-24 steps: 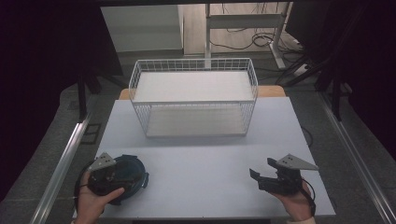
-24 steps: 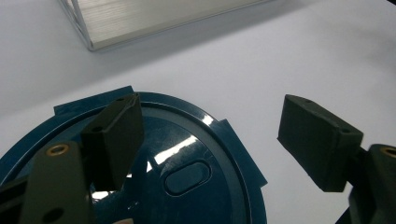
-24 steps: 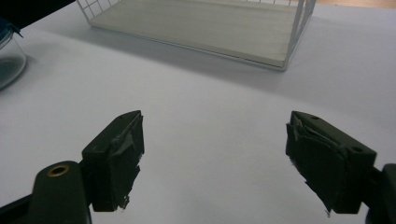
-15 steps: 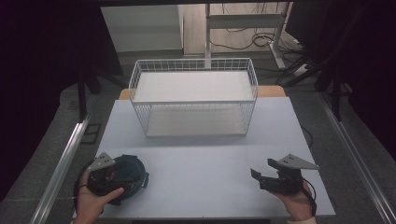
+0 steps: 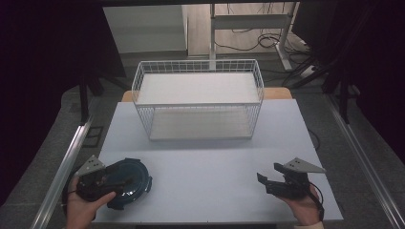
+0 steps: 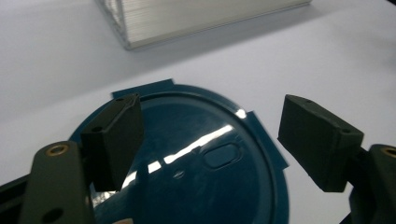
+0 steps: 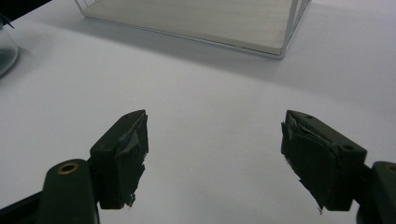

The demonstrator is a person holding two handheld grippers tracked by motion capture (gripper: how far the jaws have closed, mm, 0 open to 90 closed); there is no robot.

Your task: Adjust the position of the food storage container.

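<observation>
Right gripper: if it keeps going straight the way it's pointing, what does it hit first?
Likely the white wire basket. The right gripper has open jaws aimed across bare table toward its near edge; depth is hard to judge.

Glossy blue plastic lid (image 6: pixel 196 163); white wire basket (image 5: pixel 198 102); matt white table (image 5: pixel 215 171).

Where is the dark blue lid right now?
In the high view the dark blue lid lies flat at the table's near-left corner, under the open left gripper, well short of the wire basket.
</observation>
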